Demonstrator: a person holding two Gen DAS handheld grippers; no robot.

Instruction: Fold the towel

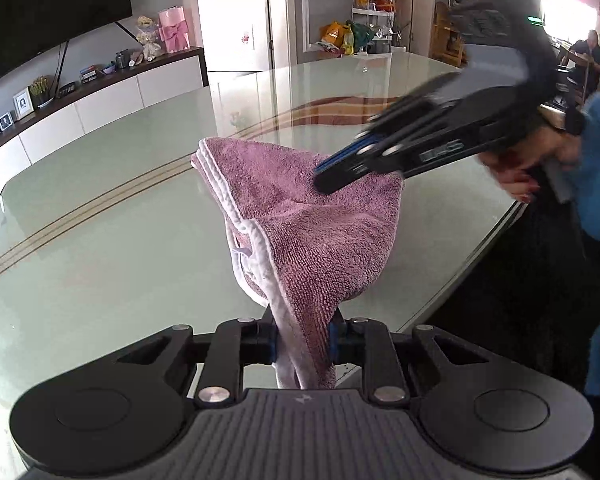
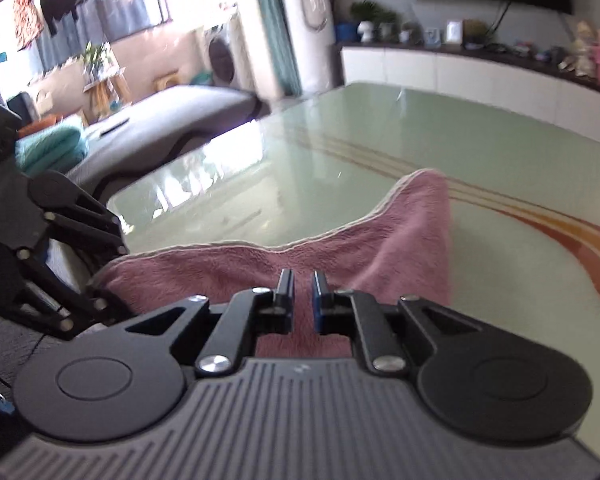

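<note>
Pink towel [image 1: 308, 220] pinched in left tool [image 1: 303, 346], right tool [image 2: 302, 292] above

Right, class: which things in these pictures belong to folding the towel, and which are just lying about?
Belongs to the job:
pink towel
left gripper, clamped on it
right gripper
glass table

Lying about:
pink gift box
photo frame
television

Towel [image 1: 312, 232]: pink terry, white-edged, folded in layers, bunched corner pinched in left claw [image 1: 302, 344], rest stretching ahead beneath right claw [image 1: 332, 172].
</note>
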